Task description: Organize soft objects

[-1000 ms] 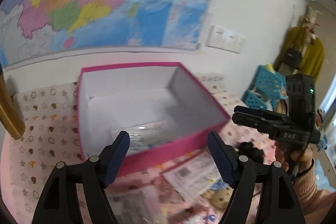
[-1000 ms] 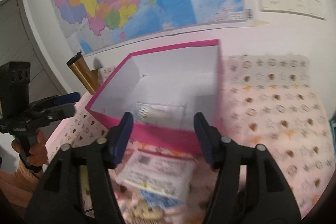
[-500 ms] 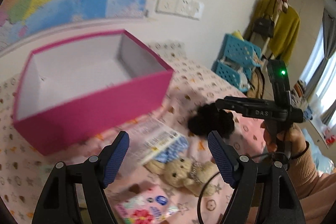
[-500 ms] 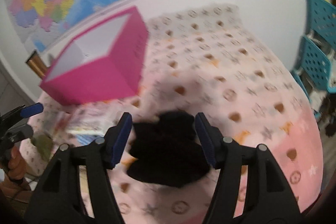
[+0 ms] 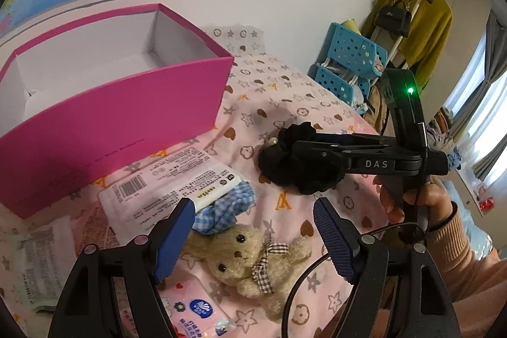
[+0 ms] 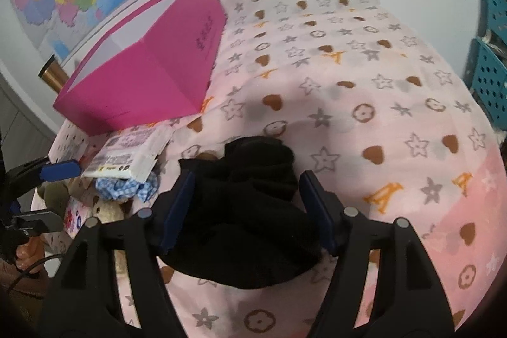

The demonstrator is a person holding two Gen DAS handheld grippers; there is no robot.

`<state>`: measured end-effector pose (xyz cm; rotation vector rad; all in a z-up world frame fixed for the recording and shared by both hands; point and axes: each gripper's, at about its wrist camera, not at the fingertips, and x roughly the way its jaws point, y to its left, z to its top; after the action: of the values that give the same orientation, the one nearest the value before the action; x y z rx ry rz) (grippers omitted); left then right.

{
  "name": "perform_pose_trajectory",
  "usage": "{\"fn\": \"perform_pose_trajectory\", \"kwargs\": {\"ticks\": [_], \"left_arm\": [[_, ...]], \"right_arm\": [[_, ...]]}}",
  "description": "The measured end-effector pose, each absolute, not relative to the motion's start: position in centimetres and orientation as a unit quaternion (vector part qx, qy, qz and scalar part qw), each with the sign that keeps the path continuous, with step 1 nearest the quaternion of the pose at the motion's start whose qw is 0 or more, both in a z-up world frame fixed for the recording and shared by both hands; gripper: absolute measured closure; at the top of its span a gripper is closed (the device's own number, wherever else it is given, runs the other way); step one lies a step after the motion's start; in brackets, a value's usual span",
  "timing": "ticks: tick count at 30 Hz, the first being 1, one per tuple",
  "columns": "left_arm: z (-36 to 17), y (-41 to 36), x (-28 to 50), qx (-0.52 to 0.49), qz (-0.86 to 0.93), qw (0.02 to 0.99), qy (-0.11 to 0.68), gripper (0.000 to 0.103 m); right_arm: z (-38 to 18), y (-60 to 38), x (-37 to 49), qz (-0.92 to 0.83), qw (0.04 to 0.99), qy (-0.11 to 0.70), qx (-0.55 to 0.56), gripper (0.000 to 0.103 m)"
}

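Observation:
A black fabric scrunchie lies on the pink patterned bedsheet. My right gripper is open with its fingers on either side of the scrunchie; it also shows in the left wrist view over the scrunchie. My left gripper is open and empty above a beige teddy bear and a blue checked scrunchie. An open pink box stands at the left.
White tissue packs lie in front of the box, one partly over the blue scrunchie. A pink floral pack lies at the near edge. Blue baskets and hanging clothes stand off the bed at the right.
Both grippers swung away from the box towards the bed's right side and came lower. My right gripper now straddles the black scrunchie. Both stay open.

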<state>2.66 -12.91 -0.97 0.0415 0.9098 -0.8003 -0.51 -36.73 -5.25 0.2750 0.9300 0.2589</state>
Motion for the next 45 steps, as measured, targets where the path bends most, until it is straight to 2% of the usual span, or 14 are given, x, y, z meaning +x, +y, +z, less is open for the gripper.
{"fn": "perform_pose_trajectory", "kwargs": {"ticks": [2, 6, 13, 27, 29, 32, 35, 36, 37, 39, 42, 44, 45], "left_arm": [[-1.1, -13.1, 2.7, 0.019, -0.379, 0.819, 0.43, 0.024], [-1.6, -13.6, 2.7, 0.018, -0.386, 0.812, 0.437, 0.024], [-1.9, -14.2, 2.7, 0.011, -0.405, 0.799, 0.445, 0.024], [-1.4, -14.8, 2.4, -0.029, -0.476, 0.753, 0.454, 0.025], [-1.8, -14.9, 2.8, -0.031, -0.469, 0.754, 0.459, 0.027], [-2.5, -14.9, 3.5, -0.034, -0.456, 0.755, 0.47, 0.035], [-3.3, -15.0, 3.7, -0.02, -0.438, 0.759, 0.48, 0.042], [-3.6, -15.2, 3.7, -0.01, -0.431, 0.764, 0.481, 0.043], [-3.7, -15.2, 3.5, -0.005, -0.428, 0.766, 0.479, 0.044], [-3.5, -15.1, 3.4, -0.004, -0.429, 0.768, 0.476, 0.044], [-2.7, -14.1, 2.7, -0.006, -0.43, 0.772, 0.468, 0.044], [-2.0, -13.4, 2.3, -0.012, -0.43, 0.777, 0.46, 0.042], [-1.4, -12.4, 2.0, -0.012, -0.424, 0.785, 0.451, 0.041]], "right_arm": [[-5.2, -36.3, -0.6, 0.128, 0.878, 0.446, 0.12, 0.042], [-5.0, -36.1, -0.9, 0.128, 0.88, 0.445, 0.11, 0.075], [-2.2, -35.7, -2.6, 0.159, 0.894, 0.401, 0.125, 0.091], [3.9, -31.9, -3.6, 0.257, 0.902, 0.322, 0.128, 0.093], [3.5, -31.5, -3.3, 0.253, 0.904, 0.322, 0.118, 0.093], [1.6, -31.9, -2.6, 0.233, 0.899, 0.351, 0.12, 0.092], [-1.3, -32.9, -1.7, 0.204, 0.886, 0.397, 0.123, 0.088], [-2.2, -33.4, -1.5, 0.192, 0.883, 0.41, 0.126, 0.083], [-3.0, -33.9, -1.4, 0.177, 0.879, 0.424, 0.128, 0.076], [-3.9, -34.9, -1.3, 0.155, 0.875, 0.438, 0.136, 0.074], [-2.7, -35.3, -2.3, 0.139, 0.887, 0.423, 0.123, 0.074], [-1.2, -35.1, -3.0, 0.152, 0.897, 0.399, 0.116, 0.067], [-0.1, -34.7, -3.6, 0.163, 0.903, 0.382, 0.112, 0.059]]}}
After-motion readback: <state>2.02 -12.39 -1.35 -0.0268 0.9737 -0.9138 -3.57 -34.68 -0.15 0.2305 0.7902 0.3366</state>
